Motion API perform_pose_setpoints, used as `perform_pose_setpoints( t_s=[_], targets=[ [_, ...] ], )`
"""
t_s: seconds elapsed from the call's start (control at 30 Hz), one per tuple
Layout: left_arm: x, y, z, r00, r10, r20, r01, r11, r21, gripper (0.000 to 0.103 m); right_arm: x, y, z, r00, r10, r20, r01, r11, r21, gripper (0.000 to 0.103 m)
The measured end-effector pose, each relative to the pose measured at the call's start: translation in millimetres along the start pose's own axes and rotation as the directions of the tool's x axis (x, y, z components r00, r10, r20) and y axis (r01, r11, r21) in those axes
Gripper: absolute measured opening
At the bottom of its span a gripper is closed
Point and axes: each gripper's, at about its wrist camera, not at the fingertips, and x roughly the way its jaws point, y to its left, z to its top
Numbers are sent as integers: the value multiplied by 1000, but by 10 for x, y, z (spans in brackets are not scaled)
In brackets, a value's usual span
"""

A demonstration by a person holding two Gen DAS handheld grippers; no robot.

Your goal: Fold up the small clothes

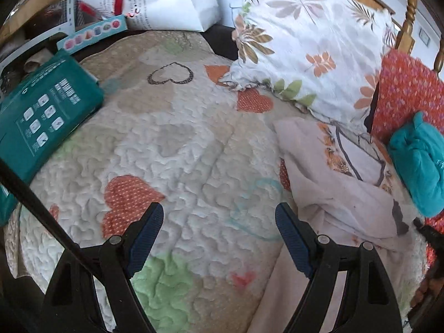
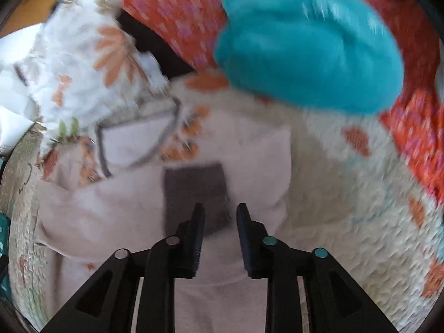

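A pale pink small garment with an orange flower print and a dark patch lies crumpled on the quilted bedspread, to the right of my left gripper. The left gripper is open and empty above the quilt. In the right wrist view the same garment lies under my right gripper, whose jaws stand a narrow gap apart over the dark grey patch, holding nothing. A folded teal garment lies beyond; it also shows at the right edge of the left wrist view.
A floral pillow and a red patterned cushion lie at the head of the bed. A green package sits at the quilt's left edge, with a white paper bag and boxes behind. A wooden bedpost stands far right.
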Motion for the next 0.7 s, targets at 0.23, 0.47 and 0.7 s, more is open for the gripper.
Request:
perform_pose_setpoints(
  t_s=[0.23,0.47,0.7],
  targets=[
    [178,172,47,999,1,-54,-6,994,-107,82,-137,1178,20,958,279,-64,-285,914,-287,50],
    [226,282,45,996,-29,-88,17,991,-136,82,414,2677,118,933,311,-181,-360,802,-476,64],
    [196,380,73,995,-40,-95,26,989,-146,82,1185,3541,33,955,119,-273,-277,691,-668,6]
  ],
)
